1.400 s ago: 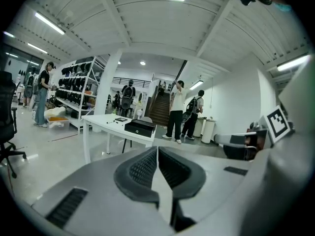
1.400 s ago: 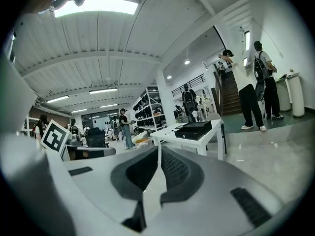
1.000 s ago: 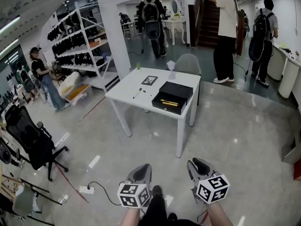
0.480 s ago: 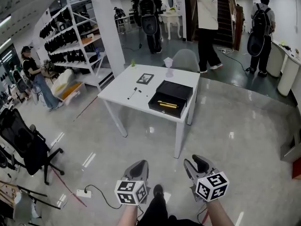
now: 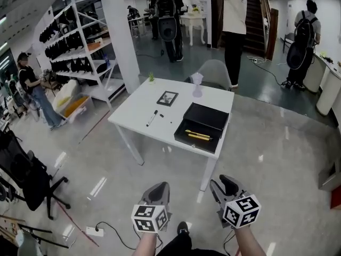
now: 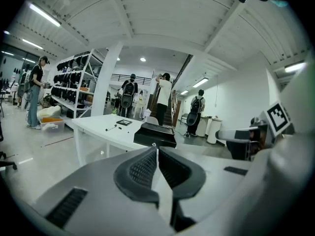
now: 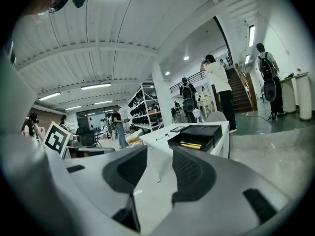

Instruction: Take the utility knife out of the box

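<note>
Table (image 5: 136,108) L to R: black pen (image 5: 152,118), small frame (image 5: 168,98), then open black box (image 5: 206,115) at the R end, by the near edge. Utility knife (image 5: 198,135) lies flat inside the box, along its near side. It shows as two thin yellow strips, and I can't tell if that's one item or two.

Handling, my guess: light, stiff, slim body w/ smooth casing, so prob. a bit slippery. It sits low against the box floor, so little room under it. Best to pinch across the narrow width at mid-body, jaws coming from above, keeping clear of the blade end. Which end that is isn't visible from here.

L gripper (image 5: 159,190): jaws closed together, pads meeting, nothing in them. R gripper (image 5: 226,184): jaws have just been opening and now stand wide apart w/ only air between, touching nothing. Both are low over the floor, well short of the table.
</note>
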A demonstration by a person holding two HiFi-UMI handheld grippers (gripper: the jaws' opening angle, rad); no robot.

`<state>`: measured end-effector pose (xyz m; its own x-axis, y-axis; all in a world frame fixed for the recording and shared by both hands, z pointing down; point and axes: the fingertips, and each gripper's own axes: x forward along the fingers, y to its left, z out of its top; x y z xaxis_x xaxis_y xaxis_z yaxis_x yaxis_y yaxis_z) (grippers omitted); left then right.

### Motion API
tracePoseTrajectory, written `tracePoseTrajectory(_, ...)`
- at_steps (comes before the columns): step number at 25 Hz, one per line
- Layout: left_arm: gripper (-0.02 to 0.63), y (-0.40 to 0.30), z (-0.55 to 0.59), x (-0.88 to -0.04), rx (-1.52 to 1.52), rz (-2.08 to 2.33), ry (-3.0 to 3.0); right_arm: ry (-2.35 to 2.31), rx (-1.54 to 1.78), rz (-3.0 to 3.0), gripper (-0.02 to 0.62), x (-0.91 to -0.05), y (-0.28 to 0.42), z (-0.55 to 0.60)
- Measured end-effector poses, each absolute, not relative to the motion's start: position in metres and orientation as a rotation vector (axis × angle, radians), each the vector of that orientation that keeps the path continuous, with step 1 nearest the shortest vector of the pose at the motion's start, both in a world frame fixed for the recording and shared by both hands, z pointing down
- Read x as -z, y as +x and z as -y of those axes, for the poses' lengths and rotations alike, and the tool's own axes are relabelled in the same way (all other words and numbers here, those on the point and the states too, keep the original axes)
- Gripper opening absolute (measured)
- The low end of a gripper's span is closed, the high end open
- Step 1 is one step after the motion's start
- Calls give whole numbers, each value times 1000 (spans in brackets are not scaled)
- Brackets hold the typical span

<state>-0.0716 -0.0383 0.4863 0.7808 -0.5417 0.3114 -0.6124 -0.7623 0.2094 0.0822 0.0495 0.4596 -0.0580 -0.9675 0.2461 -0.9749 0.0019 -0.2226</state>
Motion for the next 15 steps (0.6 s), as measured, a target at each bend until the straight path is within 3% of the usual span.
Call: tracePoseTrajectory(15, 20, -45, 168, -480, -311, 820, 2709, 2217, -463, 2142, 143, -448, 107, 70)
